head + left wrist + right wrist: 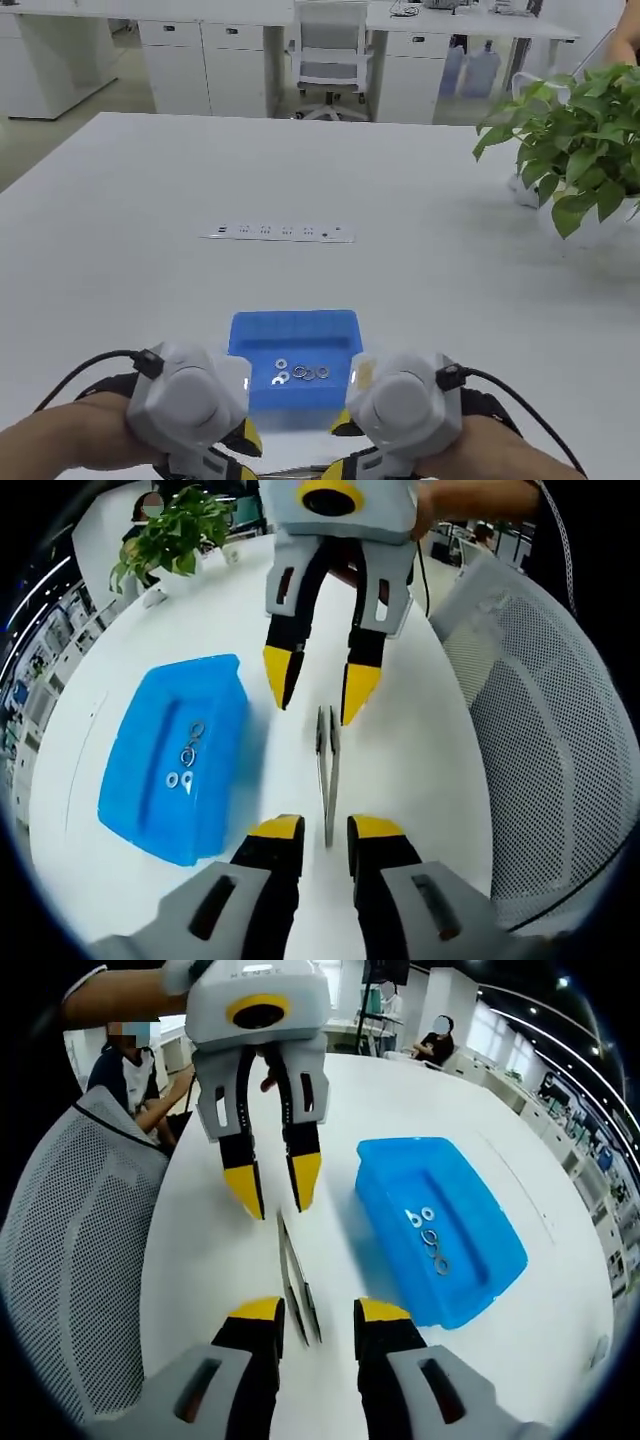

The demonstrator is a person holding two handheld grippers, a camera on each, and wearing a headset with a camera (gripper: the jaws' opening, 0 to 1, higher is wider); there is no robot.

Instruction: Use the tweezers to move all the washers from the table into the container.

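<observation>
A blue container sits near the table's front edge, with several metal washers lying inside it. The container and washers are left of the tweezers, which lie flat on the white table. My left gripper is open, its jaws either side of one end of the tweezers. Facing it, my right gripper is open over the other end of the tweezers, with the container to its right. Both grippers are low in the head view: left gripper, right gripper.
A white power strip lies mid-table beyond the container. A potted plant stands at the far right. A mesh office chair is behind me at the table's edge. Desks and a chair stand past the far edge.
</observation>
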